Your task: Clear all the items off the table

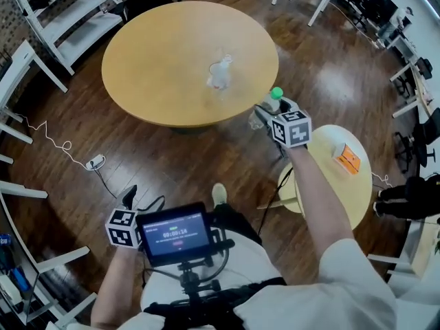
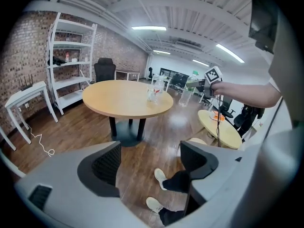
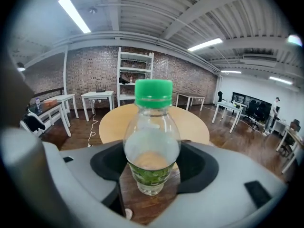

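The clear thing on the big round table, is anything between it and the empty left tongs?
Nothing visible. Between the left tongs and the clear thing lie only floor and the round table itself.

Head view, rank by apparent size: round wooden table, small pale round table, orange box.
Largest: round wooden table.
Then: small pale round table, despite sitting nearer the camera.
Smallest: orange box on it.

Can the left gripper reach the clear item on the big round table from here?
Probably not yet. The left gripper is open, empty and unobstructed, but floor lies between it and the round table holding the clear item.
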A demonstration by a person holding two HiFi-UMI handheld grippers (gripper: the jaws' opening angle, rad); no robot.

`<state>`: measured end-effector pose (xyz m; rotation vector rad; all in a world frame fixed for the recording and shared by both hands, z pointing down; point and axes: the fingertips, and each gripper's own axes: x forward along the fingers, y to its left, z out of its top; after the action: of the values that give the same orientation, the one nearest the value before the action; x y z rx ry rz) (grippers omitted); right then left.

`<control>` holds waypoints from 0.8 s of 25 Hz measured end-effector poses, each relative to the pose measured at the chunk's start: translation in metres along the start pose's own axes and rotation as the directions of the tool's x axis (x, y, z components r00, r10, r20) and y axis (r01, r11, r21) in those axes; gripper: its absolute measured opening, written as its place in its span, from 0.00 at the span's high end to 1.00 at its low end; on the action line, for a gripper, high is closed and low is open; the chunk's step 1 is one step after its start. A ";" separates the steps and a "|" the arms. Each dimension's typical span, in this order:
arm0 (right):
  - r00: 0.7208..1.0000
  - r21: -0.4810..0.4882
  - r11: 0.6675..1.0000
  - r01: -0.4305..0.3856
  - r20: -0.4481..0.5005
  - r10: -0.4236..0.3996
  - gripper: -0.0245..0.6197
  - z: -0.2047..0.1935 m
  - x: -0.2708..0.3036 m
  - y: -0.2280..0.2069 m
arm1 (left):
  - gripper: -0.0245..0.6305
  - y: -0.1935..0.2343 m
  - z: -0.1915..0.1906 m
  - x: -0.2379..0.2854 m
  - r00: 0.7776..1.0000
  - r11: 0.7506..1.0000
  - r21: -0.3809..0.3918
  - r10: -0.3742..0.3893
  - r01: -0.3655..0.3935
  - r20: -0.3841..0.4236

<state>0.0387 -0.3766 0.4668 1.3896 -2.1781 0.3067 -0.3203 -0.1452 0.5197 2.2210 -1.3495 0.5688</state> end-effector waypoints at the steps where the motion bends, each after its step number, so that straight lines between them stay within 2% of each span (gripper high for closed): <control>1: 1.000 -0.007 1.000 -0.004 -0.002 0.004 0.48 0.005 0.014 -0.003 | 0.36 0.005 0.003 0.005 1.000 1.000 -0.010 0.006 -0.006 0.000; 12: 0.998 -0.040 0.997 -0.066 -0.012 0.065 0.48 0.045 0.168 -0.043 | 0.36 0.062 0.060 0.047 0.988 0.978 -0.143 0.155 -0.153 -0.001; 16: 0.996 -0.063 0.994 -0.089 -0.015 0.088 0.48 0.048 0.203 -0.046 | 0.36 0.066 0.070 0.066 0.985 0.971 -0.165 0.171 -0.173 -0.022; 20: 0.994 -0.081 0.991 -0.108 -0.011 0.107 0.47 0.046 0.215 -0.045 | 0.36 0.065 0.077 0.083 0.985 0.971 -0.166 0.167 -0.171 -0.036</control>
<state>-0.0064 -0.5831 0.5421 1.2280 -2.2387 0.2577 -0.3347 -0.2748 0.5176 1.9730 -1.5268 0.5163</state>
